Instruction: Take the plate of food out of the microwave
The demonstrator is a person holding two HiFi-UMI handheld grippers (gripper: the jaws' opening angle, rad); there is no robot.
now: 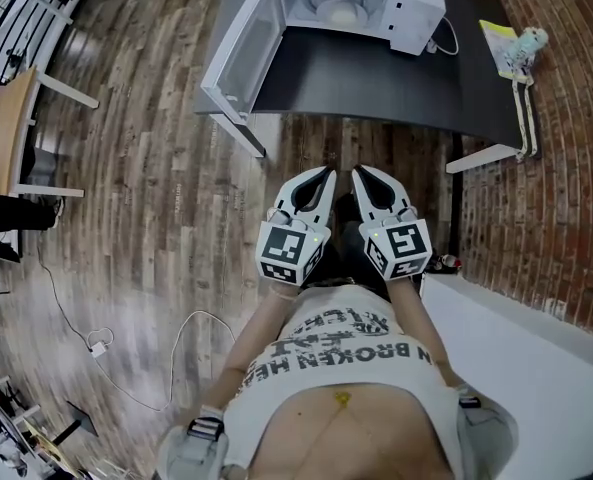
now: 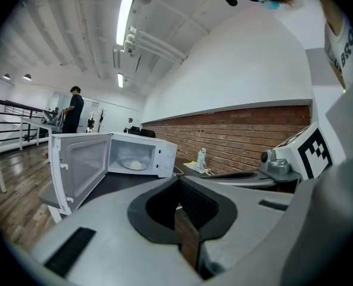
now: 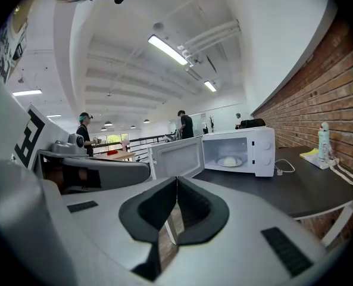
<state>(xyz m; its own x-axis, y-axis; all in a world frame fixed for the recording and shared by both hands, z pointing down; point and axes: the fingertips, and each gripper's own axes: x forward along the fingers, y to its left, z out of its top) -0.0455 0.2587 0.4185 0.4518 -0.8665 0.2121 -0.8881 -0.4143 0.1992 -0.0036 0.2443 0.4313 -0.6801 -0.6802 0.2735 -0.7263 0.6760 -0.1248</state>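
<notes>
A white microwave (image 1: 408, 3) stands on a dark table (image 1: 376, 83) with its door (image 1: 242, 46) swung open to the left. Inside it sits a white plate with pale food (image 1: 338, 8), also seen as the plate (image 2: 134, 164) in the left gripper view and the plate (image 3: 228, 161) in the right gripper view. My left gripper (image 1: 326, 174) and right gripper (image 1: 358, 174) are held side by side in front of my body, short of the table's near edge. Both point toward the microwave. Each has its jaws closed together with nothing between them.
A small bottle (image 1: 526, 40) and a yellow paper (image 1: 496, 40) lie at the table's right end by the brick wall (image 1: 566, 168). A white cord (image 1: 446, 36) runs from the microwave. A wooden table (image 1: 6, 128) stands far left, and a cable (image 1: 96, 343) lies on the plank floor.
</notes>
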